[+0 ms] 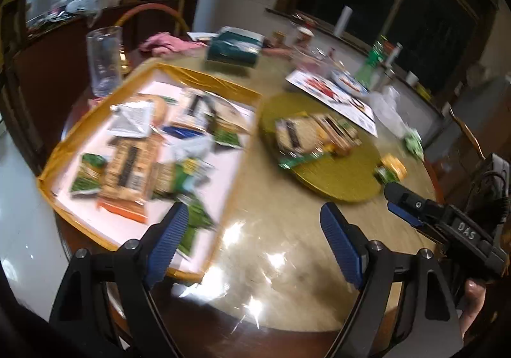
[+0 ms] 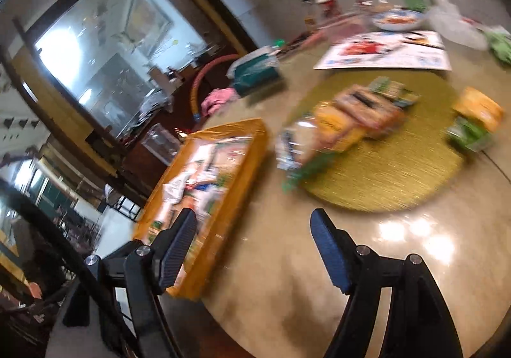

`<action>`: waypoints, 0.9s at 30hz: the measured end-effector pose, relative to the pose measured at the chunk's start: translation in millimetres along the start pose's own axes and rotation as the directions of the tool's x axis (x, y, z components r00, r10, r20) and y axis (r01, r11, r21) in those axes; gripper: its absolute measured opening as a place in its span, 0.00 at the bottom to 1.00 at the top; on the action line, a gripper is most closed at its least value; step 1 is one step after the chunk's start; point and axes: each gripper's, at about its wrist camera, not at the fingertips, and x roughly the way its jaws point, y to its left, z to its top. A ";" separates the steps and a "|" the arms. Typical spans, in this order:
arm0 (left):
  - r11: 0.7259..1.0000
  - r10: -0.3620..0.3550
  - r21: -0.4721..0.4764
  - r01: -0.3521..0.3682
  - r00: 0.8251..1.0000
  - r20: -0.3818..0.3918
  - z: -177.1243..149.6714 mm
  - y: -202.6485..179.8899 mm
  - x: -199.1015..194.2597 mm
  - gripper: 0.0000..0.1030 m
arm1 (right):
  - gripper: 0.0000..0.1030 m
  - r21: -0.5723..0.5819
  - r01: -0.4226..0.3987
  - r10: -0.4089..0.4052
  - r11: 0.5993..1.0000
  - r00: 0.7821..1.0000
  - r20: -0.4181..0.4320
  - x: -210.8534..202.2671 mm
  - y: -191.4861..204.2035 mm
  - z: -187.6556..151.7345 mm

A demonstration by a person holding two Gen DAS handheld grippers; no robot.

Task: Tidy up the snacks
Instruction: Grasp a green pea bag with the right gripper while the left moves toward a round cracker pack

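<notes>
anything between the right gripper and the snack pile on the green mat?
Nothing. In the right wrist view only bare glossy table and the near part of the green mat separate the open right gripper from the snack pile.

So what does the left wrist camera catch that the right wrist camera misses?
Only the left wrist view shows the right gripper entering from the side and the tall clear glass standing upright beside the tray. Only the right wrist view shows a blue-patterned bowl of food at the far edge. Both show the yellow-rimmed tray of snack packets, the round green mat holding more packets, and the teal tissue box.
</notes>
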 end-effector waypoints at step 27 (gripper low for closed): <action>1.000 -0.022 0.019 0.024 0.995 -0.098 -6.2 -30.0 41.1 0.82 | 0.72 0.204 0.275 -0.283 0.940 0.959 0.013 -13.9 -164.8 65.8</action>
